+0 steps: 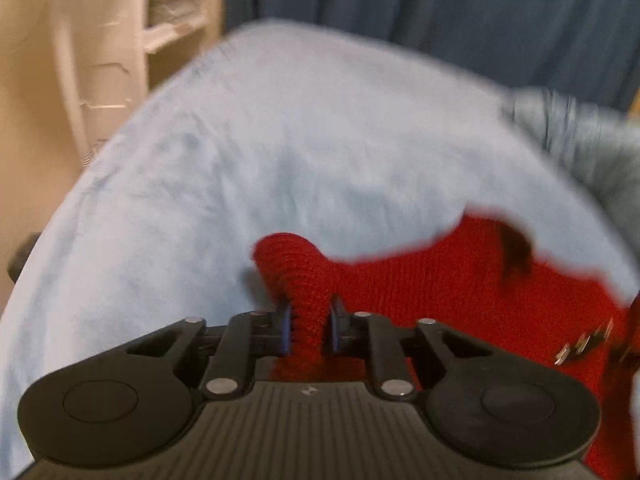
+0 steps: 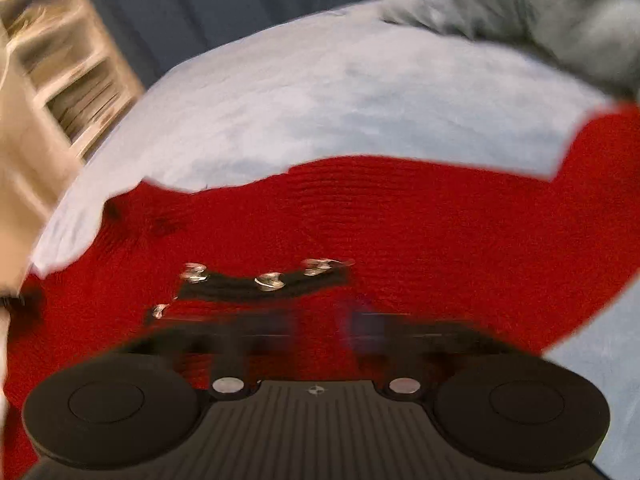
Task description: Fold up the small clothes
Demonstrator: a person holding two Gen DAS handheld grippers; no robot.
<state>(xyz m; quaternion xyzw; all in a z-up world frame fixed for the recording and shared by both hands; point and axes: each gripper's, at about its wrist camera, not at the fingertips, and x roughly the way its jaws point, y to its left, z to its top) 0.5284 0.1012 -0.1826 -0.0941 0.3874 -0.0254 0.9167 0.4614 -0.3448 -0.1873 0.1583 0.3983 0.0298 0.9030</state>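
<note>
- Surroundings: light blue fleecy cover (image 1: 280,140) spread over the work surface, a grey-green crumpled cloth (image 1: 580,140) heaped at its far right edge, dark blue curtain (image 1: 400,0) behind, cream shelf unit (image 1: 172,12) with stacked papers at the far left.
- Nothing lies on top of the red knit garment (image 2: 400,220); only the gripper bodies hide its near edge in each wrist view.
- Garment lies mostly flat on the cover, near side, its long axis running left-right across the right wrist view; one end curves up toward the far right.
- Sleeve (image 1: 296,276) (or a similar narrow tube of the knit) points away from the left gripper, rounded end resting on the blue cover.
- Look: bright red, ribbed knit, a black strap (image 2: 264,286) with shiny metal studs (image 2: 270,280) across the front, small dark tuft (image 1: 516,252) near the upper edge.
- Left gripper (image 1: 310,328): fingers pressed in on the sleeve, pinching it.
- Right gripper (image 2: 324,328): heavily blurred, fingers drawn together low over the red knit just in front of the strap; cannot tell if any fabric is caught.
</note>
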